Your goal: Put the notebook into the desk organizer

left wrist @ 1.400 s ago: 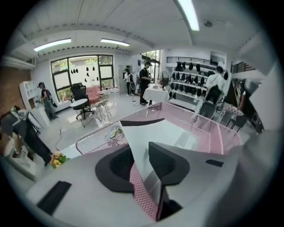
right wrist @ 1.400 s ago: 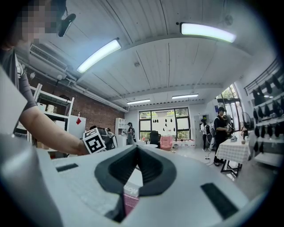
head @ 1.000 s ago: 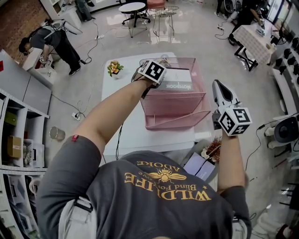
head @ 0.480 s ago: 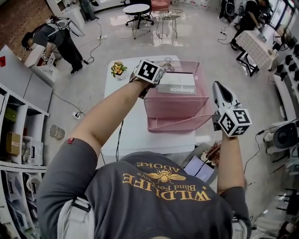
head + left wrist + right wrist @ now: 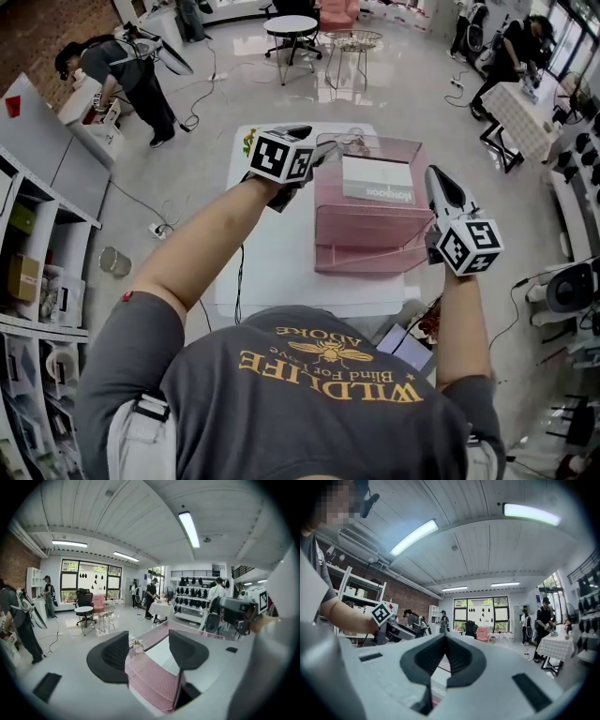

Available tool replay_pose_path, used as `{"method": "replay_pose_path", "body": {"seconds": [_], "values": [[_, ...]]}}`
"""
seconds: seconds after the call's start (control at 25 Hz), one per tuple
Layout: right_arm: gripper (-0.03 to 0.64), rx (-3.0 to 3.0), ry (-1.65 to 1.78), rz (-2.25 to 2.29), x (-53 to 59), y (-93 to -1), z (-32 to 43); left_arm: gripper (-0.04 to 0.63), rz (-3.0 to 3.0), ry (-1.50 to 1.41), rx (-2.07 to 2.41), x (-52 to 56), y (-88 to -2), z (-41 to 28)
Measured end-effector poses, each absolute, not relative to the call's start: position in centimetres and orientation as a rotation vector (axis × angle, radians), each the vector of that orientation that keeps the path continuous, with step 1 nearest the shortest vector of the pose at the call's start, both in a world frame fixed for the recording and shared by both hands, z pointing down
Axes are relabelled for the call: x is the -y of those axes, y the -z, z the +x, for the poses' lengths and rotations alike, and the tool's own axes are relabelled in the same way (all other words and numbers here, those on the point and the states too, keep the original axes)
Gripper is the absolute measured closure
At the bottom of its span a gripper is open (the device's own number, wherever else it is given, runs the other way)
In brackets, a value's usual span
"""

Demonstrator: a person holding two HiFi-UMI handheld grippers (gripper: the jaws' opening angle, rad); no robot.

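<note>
The white notebook (image 5: 378, 180) lies flat in the top of the pink mesh desk organizer (image 5: 361, 248) on the white table (image 5: 272, 272). My left gripper (image 5: 325, 150) hovers at the organizer's left rim, a short way off the notebook. In the left gripper view this gripper (image 5: 148, 638) has a wide gap between its jaws, which are closing a little, and only the organizer's mesh (image 5: 152, 679) shows beyond them. My right gripper (image 5: 438, 175) is raised at the organizer's right side. Its jaws (image 5: 444, 639) meet at the tips with nothing in them.
A small flower pot (image 5: 249, 141) stands at the table's far left corner, behind my left gripper. A cable hangs over the table's left edge. A person (image 5: 122, 70) bends over a bench at the far left. A round table (image 5: 295, 26) and chairs stand beyond.
My left gripper has drawn back to the left, away from the notebook, which stays in the organizer. The right gripper has barely moved.
</note>
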State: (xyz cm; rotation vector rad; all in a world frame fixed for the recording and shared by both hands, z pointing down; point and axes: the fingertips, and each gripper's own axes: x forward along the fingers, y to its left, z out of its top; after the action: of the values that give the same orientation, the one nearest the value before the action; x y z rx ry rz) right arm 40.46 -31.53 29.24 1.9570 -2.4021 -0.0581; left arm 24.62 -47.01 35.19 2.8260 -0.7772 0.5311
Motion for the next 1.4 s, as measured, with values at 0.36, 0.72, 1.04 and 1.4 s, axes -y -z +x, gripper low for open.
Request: {"method": "replay_pose_path", "body": {"seconds": [0.36, 0.72, 1.04, 1.4], "values": [[0.617, 2.476, 0.072, 1.858, 34.4, -28.4, 31.2, 0.392, 2.910, -0.235, 0.760, 44.8, -30.0, 11.9], [0.615, 2.596, 0.016, 1.692, 35.4, -30.2, 20.7, 0.510, 2.885, -0.036, 0.842, 41.6, -31.2, -2.0], [0.615, 2.649, -0.027, 1.597, 35.5, -32.4, 15.0, 0.584, 2.865, 0.091, 0.922, 39.1, -32.1, -9.0], [0.617, 2.665, -0.070, 1.588, 36.1, -32.9, 14.4, 0.595, 2.850, 0.139, 0.972, 38.2, -32.4, -10.8]]}}
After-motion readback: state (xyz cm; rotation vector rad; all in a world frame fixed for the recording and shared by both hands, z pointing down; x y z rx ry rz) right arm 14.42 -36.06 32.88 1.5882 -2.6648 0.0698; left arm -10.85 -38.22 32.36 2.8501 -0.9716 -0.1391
